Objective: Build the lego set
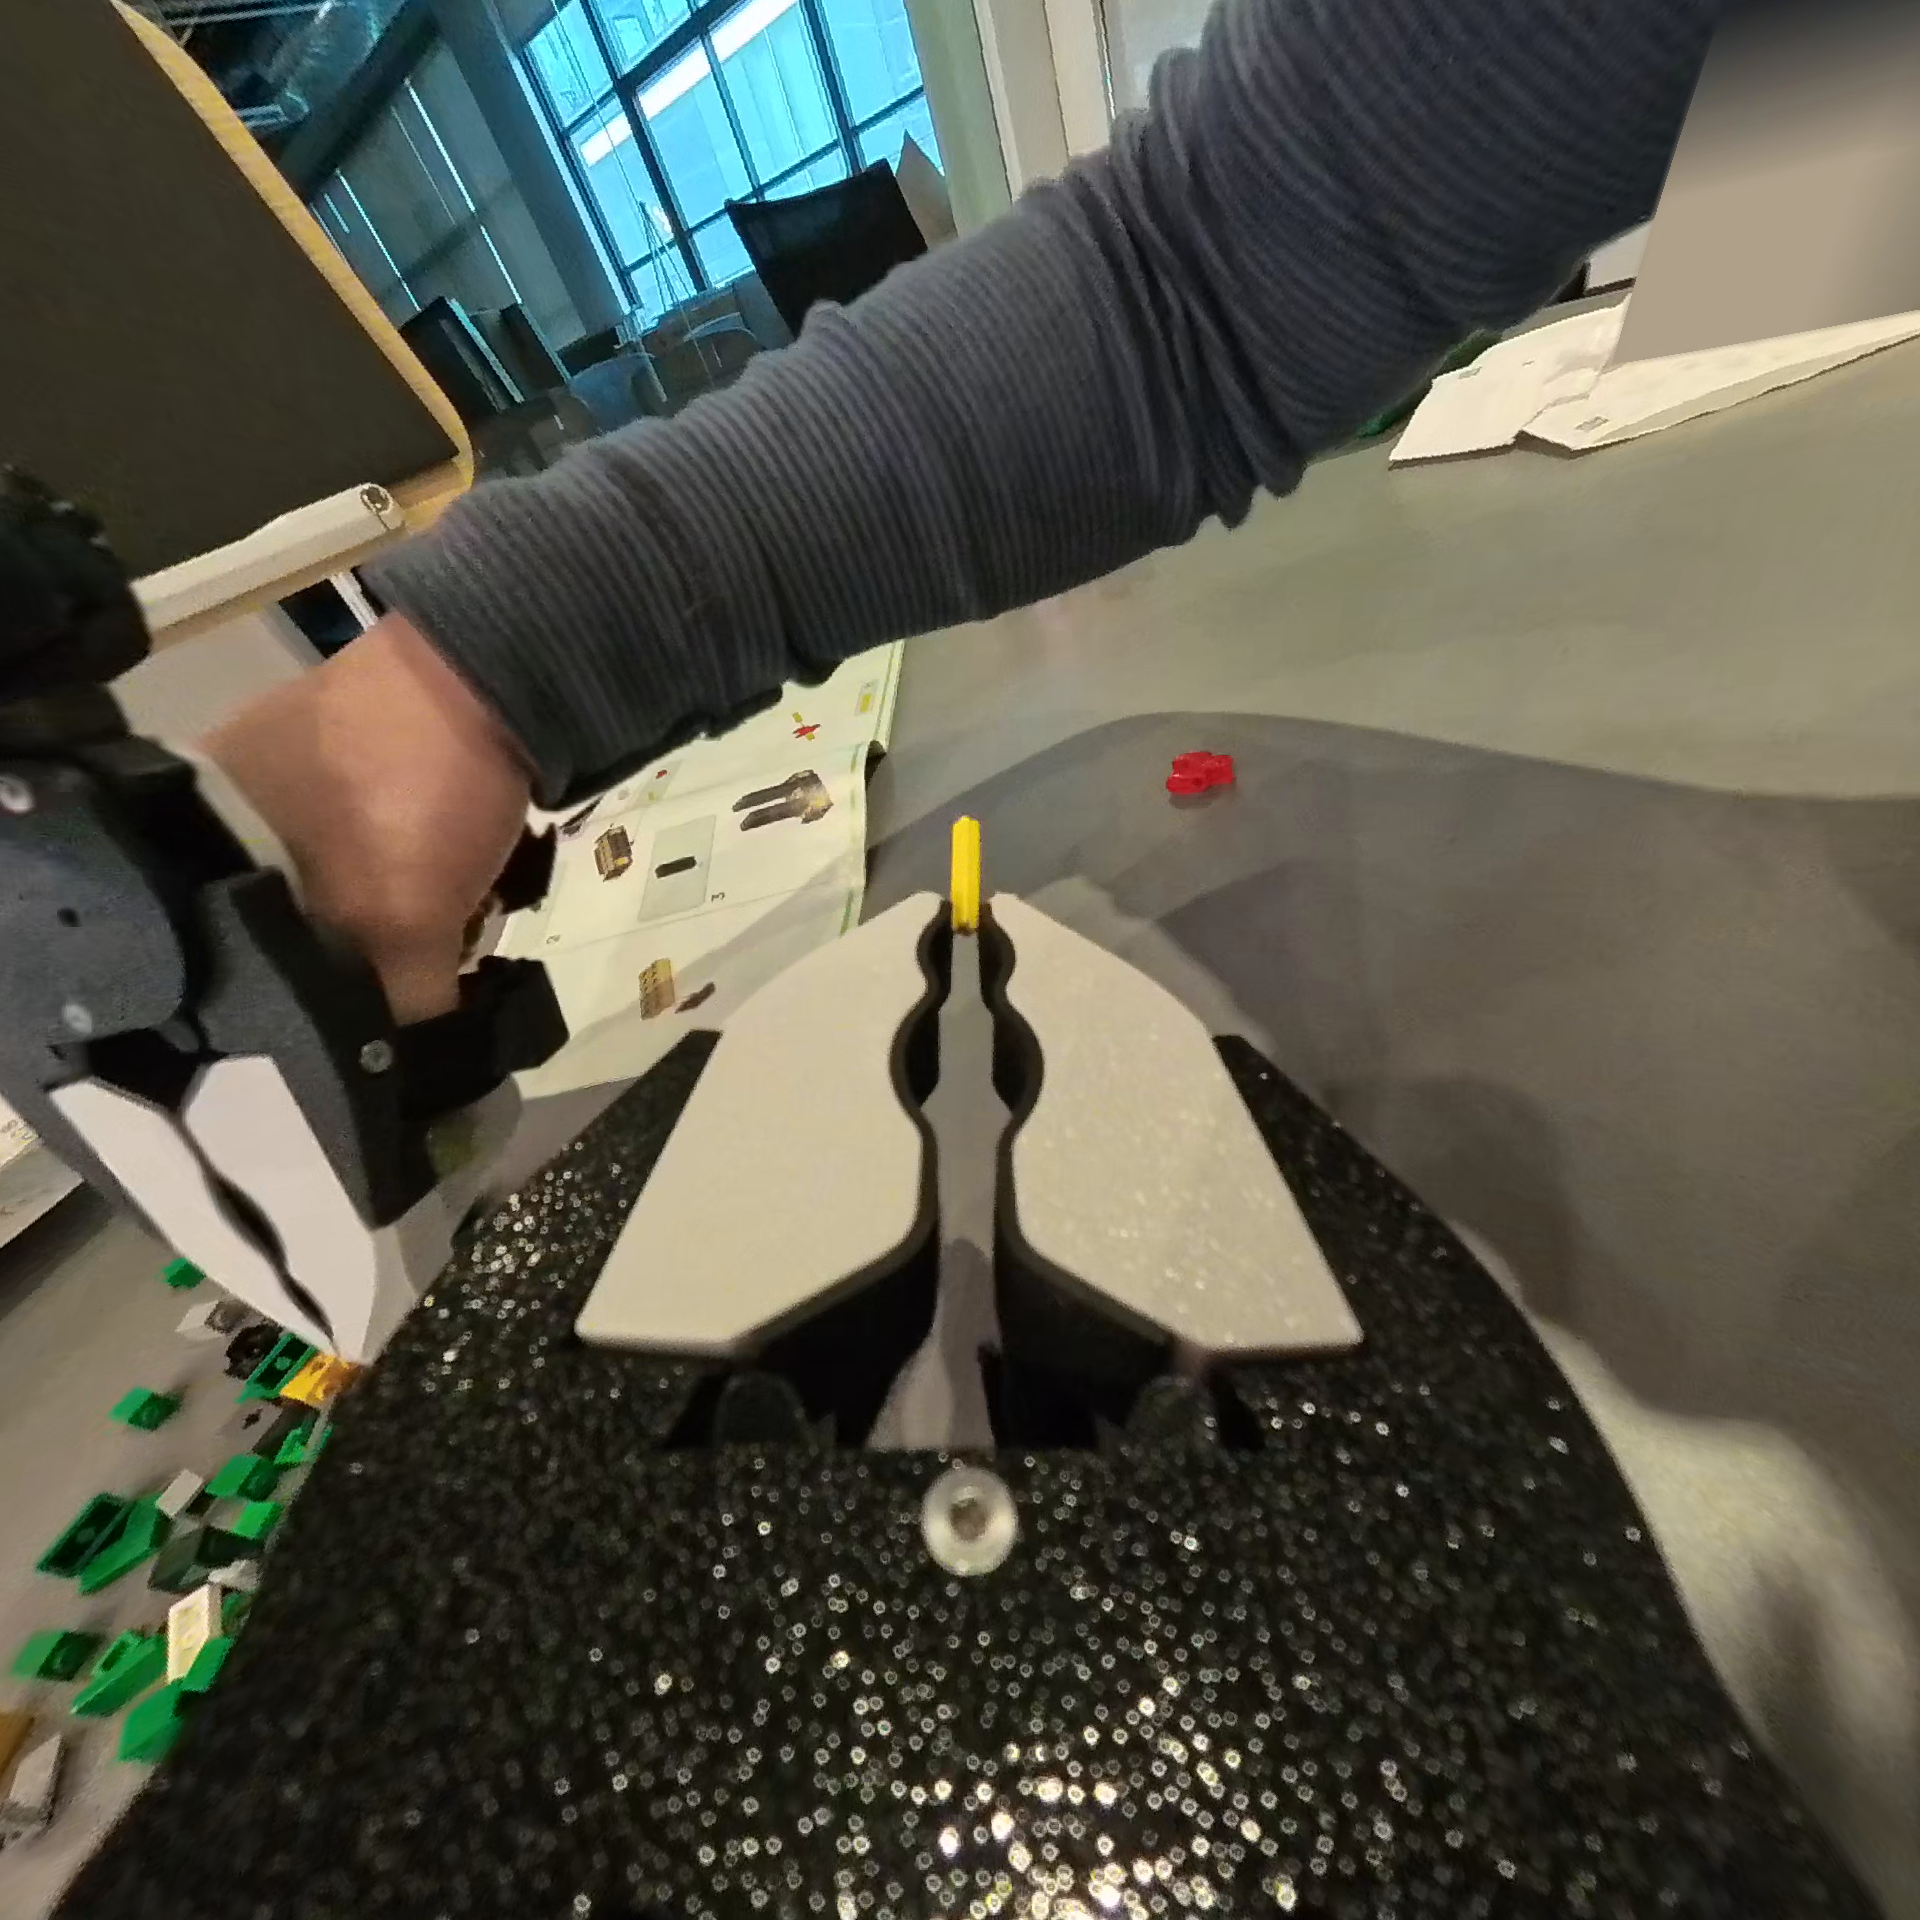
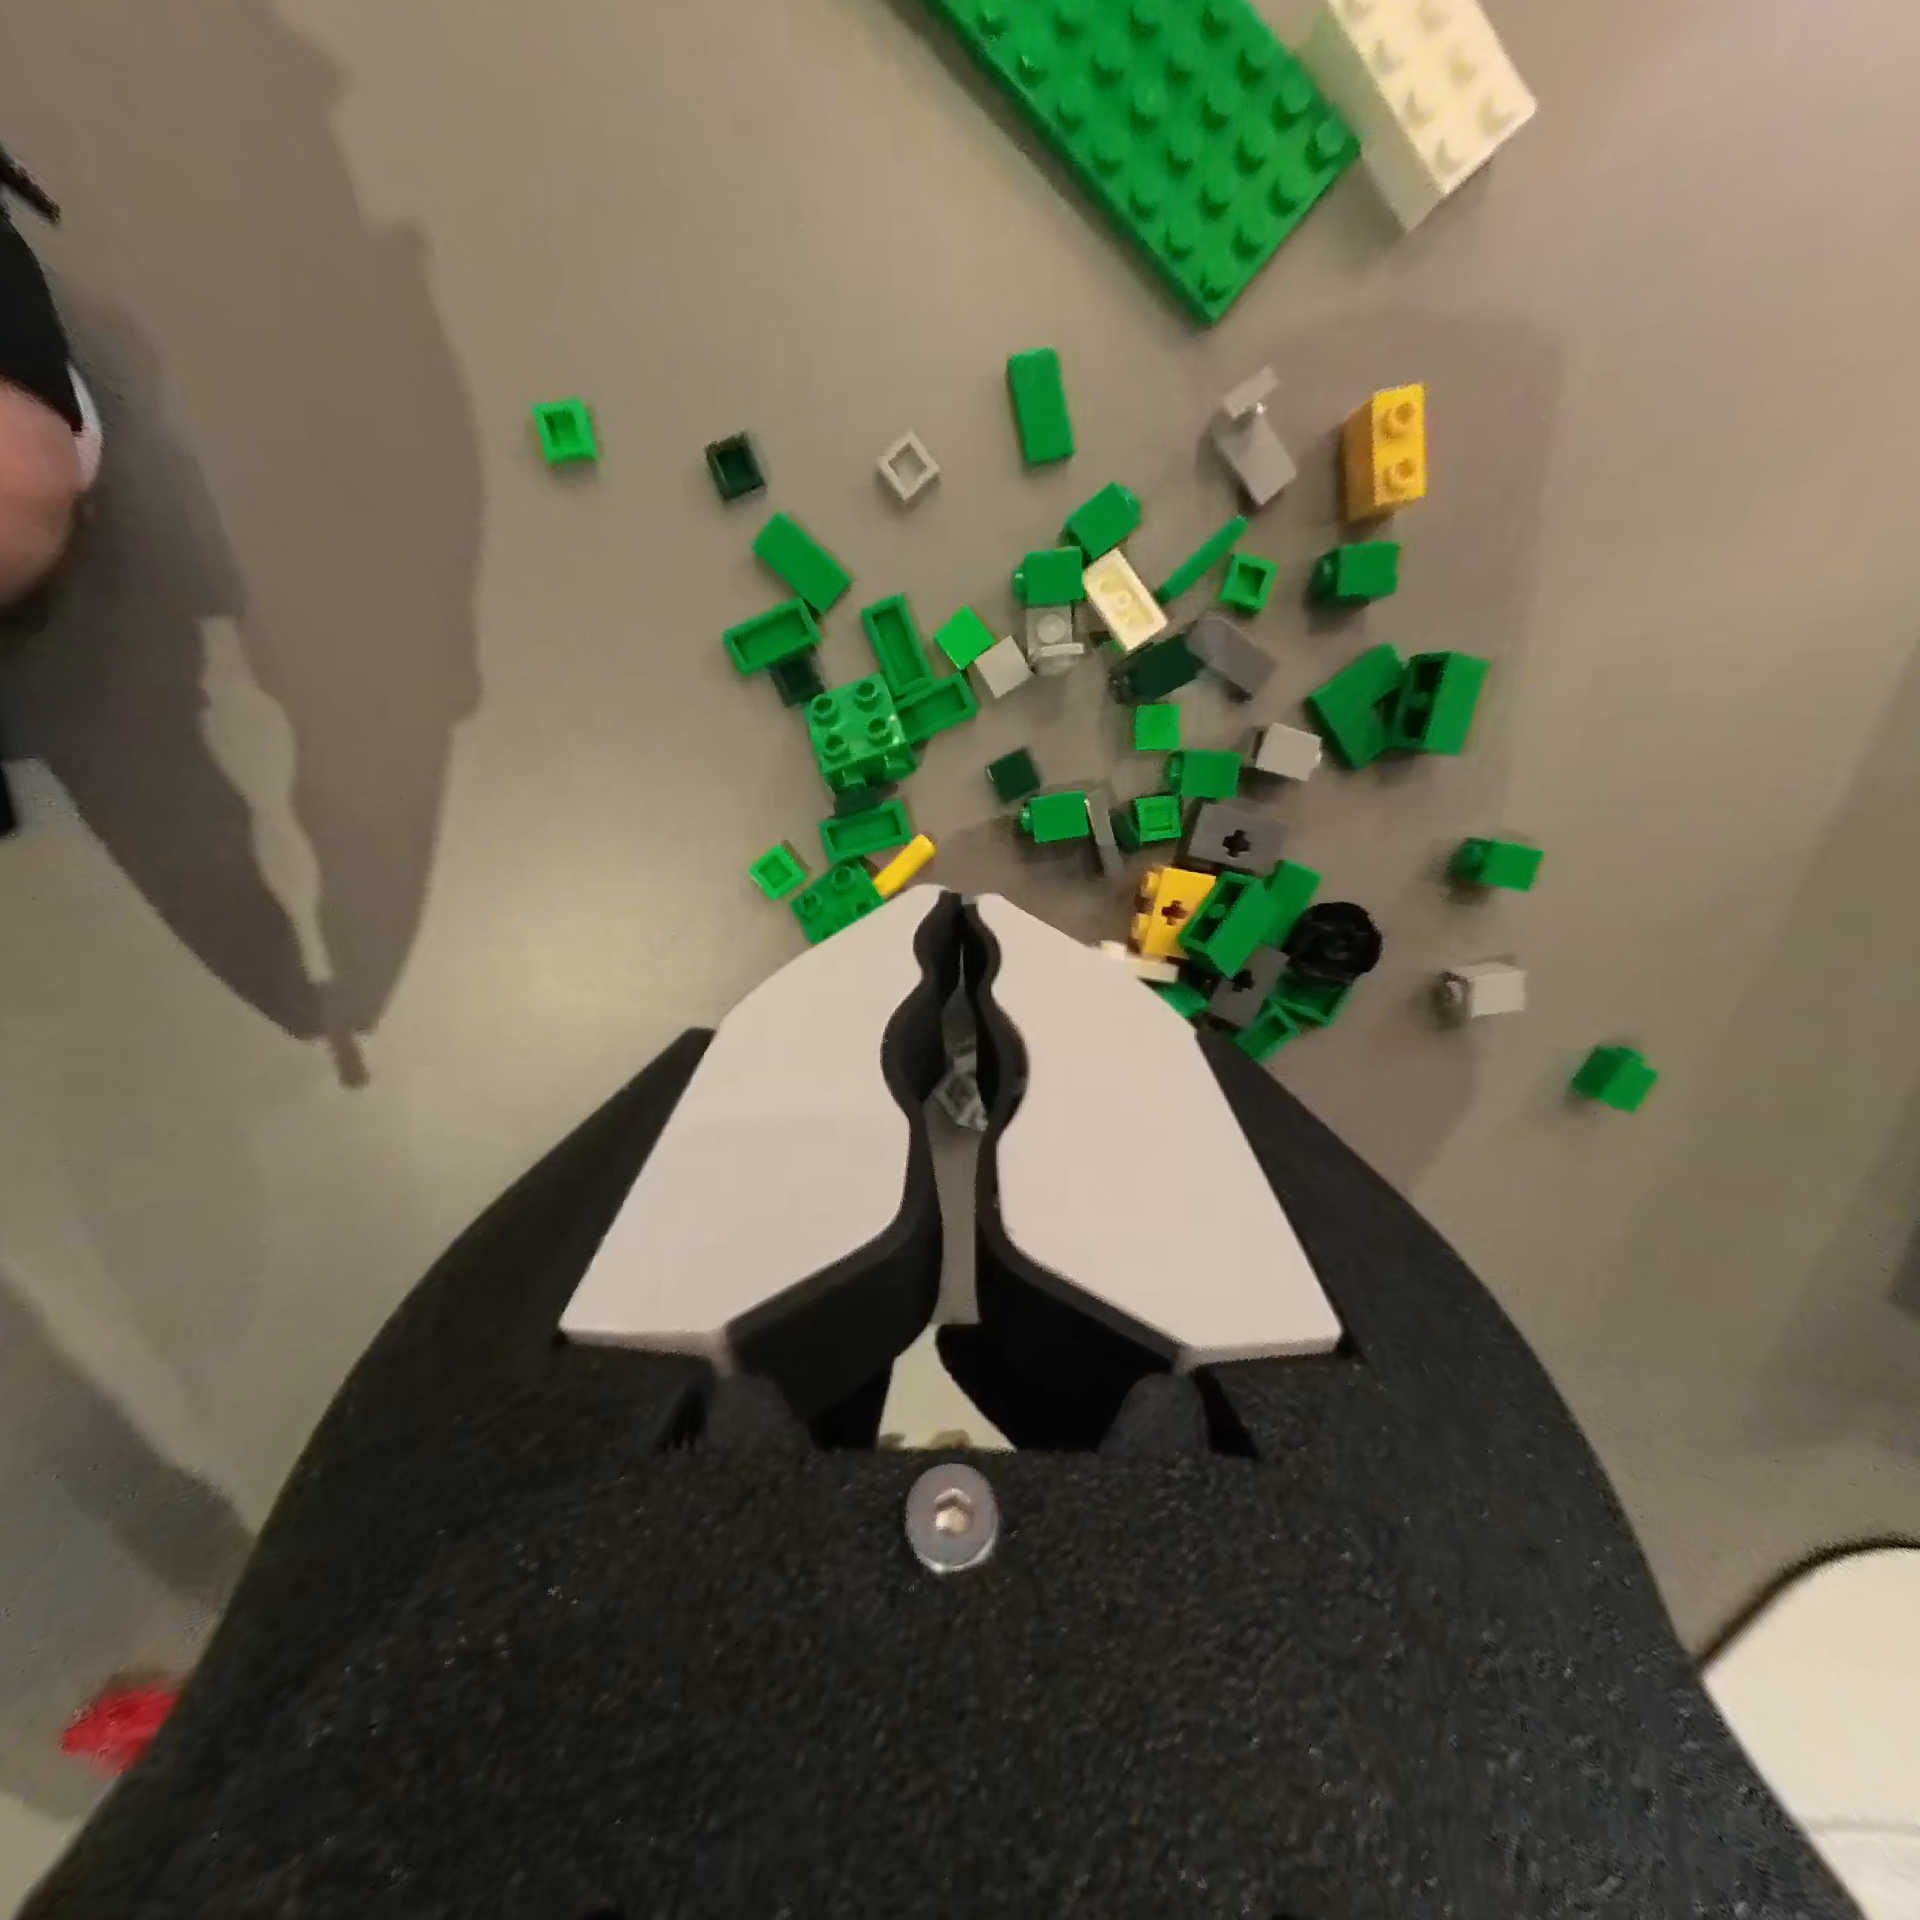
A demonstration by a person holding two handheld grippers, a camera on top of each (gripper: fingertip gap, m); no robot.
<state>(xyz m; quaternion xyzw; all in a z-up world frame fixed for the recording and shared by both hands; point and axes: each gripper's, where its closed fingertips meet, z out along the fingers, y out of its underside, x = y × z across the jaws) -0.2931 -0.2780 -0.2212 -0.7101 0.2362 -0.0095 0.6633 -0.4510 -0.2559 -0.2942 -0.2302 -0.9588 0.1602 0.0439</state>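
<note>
The grey worktop [image 2: 520,260] lay beneath both claws. Ahead of the right claw [image 2: 961,906] and to its right spread the pile of loose bricks [image 2: 1143,707], with a green baseplate [image 2: 1153,135] farther off. That claw's tips were pressed together, with nothing visibly held between them. The left claw [image 1: 964,914] was closed on a small yellow axle [image 1: 965,871], which stood upright out of its tips.
</note>
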